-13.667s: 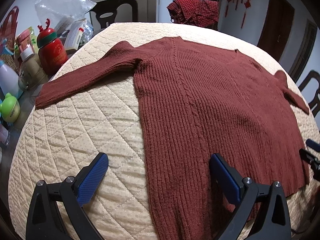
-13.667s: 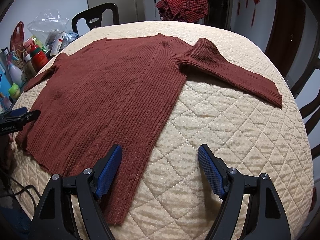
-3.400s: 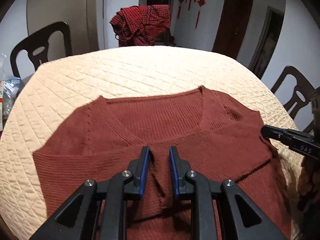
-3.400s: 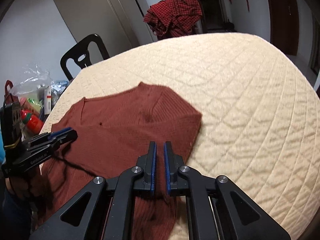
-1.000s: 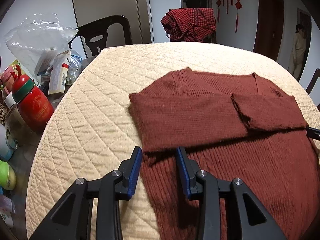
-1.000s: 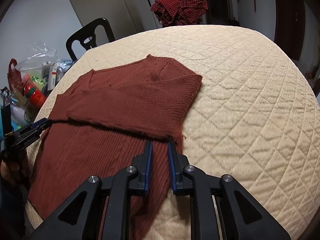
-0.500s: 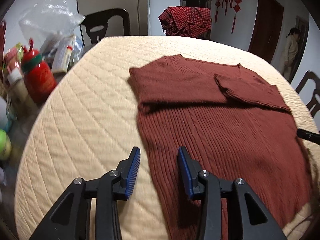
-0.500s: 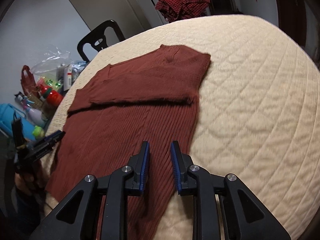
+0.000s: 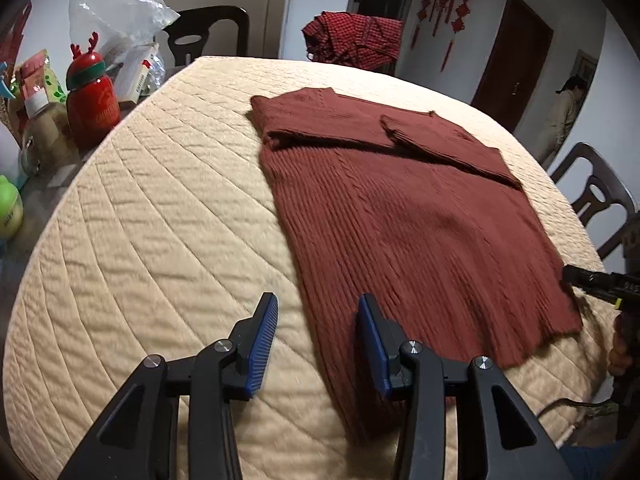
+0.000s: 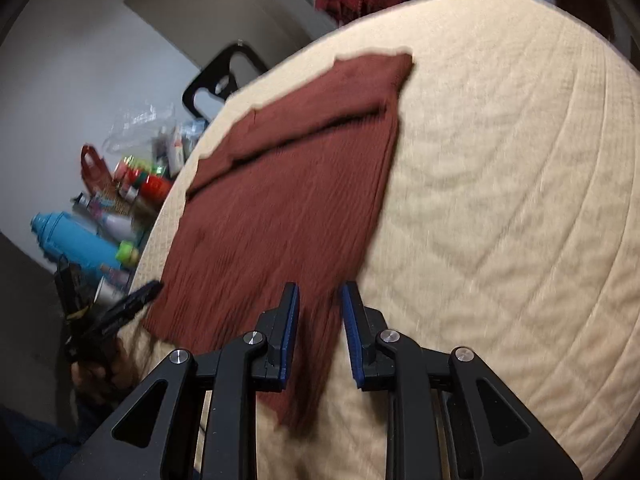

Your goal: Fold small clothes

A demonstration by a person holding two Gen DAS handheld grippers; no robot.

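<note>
- The left tool [image 9: 316, 340] pointed steeply down over the near left edge of the sweater [image 9: 400, 216], its blue pads spread with nothing pinched; one pad hung above the quilted cover [image 9: 160, 240], the other above the knit.
- The right tool [image 10: 319, 328] tilted down over the sweater's near right corner, pads a narrow gap apart, not pressing the cloth.
- The sweater lay flat on the surface, both sleeves folded across the chest.
- Only the left view showed a red bottle [image 9: 92, 96], a checked cloth [image 9: 356, 42] on a chair, and a person [image 9: 564, 116] by the door.
- Only the right view, blurred, showed a blue bottle [image 10: 72, 240].
</note>
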